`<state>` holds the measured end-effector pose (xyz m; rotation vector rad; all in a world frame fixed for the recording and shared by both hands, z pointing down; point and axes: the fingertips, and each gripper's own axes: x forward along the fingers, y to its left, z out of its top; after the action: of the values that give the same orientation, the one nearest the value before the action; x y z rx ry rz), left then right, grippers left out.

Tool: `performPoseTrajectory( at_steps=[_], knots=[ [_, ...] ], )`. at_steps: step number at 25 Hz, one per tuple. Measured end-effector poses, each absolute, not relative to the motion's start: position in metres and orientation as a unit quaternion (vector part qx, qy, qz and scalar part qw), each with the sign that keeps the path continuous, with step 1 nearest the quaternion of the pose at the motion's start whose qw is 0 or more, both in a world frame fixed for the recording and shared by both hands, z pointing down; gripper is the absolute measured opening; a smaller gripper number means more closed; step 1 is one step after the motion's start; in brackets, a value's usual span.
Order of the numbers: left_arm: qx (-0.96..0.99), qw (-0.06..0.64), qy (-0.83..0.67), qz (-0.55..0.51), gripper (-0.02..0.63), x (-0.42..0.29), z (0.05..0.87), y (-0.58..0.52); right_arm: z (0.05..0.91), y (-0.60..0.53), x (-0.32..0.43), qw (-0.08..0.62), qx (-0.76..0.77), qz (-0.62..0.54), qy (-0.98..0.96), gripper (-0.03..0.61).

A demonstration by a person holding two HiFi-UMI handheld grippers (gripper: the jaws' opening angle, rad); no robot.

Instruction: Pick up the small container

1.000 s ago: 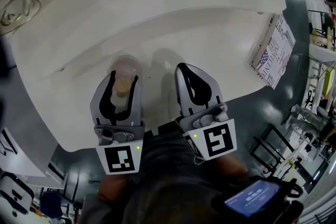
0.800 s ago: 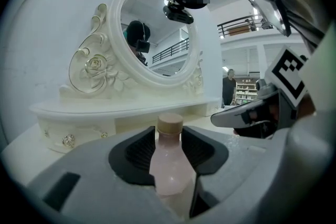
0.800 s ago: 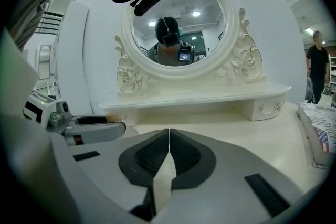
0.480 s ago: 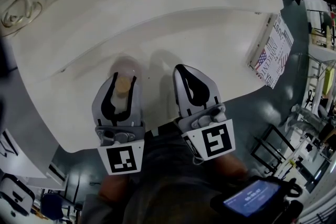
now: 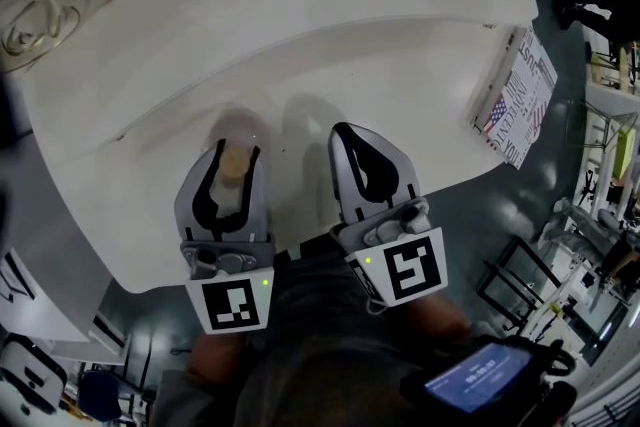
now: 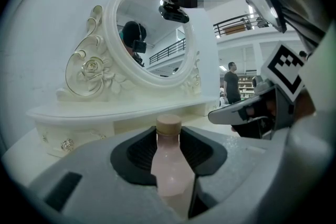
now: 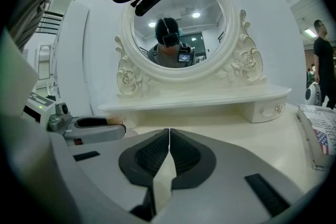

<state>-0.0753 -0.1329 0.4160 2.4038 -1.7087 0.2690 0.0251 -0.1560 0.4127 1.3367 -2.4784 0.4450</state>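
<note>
Head view: we see the small container [image 5: 232, 162], a pale pink, tan-capped bottle, upright on the glossy white worktop [image 5: 420, 95]. Left gripper view: the left claw [image 6: 169, 136] pinches it between ribbed black pads [image 6: 142, 151]. Right gripper view: the right claw [image 7: 168, 136] is pressed together

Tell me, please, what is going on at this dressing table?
A person is working two hand-held tools over a white dressing table with an ornate oval mirror. The left claw is closed on a small translucent pink bottle with a tan cap, gripping its sides; whether it has left the tabletop is unclear. The right claw is shut and empty, held beside it over the table.
</note>
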Motion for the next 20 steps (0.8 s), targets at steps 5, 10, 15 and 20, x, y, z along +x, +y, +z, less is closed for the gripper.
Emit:
performPoseTrajectory(
  at_steps=[5, 10, 15, 20],
  knots=[
    [0.810, 0.089, -0.572, 0.088, 0.143, -0.074, 0.416, -0.133, 0.413, -0.157, 0.024, 0.146, 0.464, 0.153, -0.860, 0.014],
    [0.813, 0.089, -0.568, 0.091, 0.143, -0.075, 0.417, -0.134, 0.410, -0.158, 0.022, 0.144, 0.465, 0.148, -0.861, 0.015],
    [0.814, 0.089, -0.566, 0.089, 0.143, -0.076, 0.417, -0.135, 0.405, -0.157, 0.024, 0.143, 0.470, 0.145, -0.859, 0.015],
    [0.812, 0.089, -0.570, 0.086, 0.143, -0.079, 0.415, -0.138, 0.403, -0.158, 0.028, 0.141, 0.473, 0.143, -0.858, 0.014]
  ],
)
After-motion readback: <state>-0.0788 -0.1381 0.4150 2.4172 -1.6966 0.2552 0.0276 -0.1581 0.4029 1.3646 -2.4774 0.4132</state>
